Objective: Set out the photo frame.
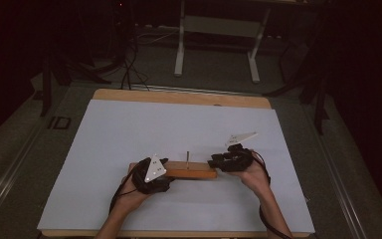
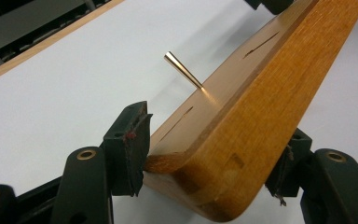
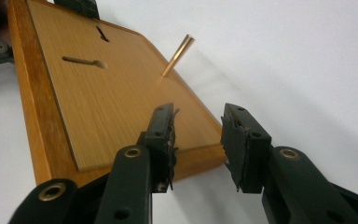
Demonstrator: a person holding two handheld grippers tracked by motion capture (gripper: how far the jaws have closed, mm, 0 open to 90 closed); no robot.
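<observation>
high view: flat orange-brown wooden board [image 1: 191, 173] with thin upright brass peg [image 1: 187, 157], near-centre on white table sheet [image 1: 129, 129]; left gripper [image 1: 155, 175] at its left end, right gripper [image 1: 218, 162] at right end.
left gripper view: jaws clamp the board's end (both pads on its edges).
right gripper view: jaws apart, gripping nothing, above the board's corner.

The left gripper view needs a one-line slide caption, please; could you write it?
Left gripper clamps the end of a rounded orange-brown wooden board bearing a slim brass pin.
</observation>
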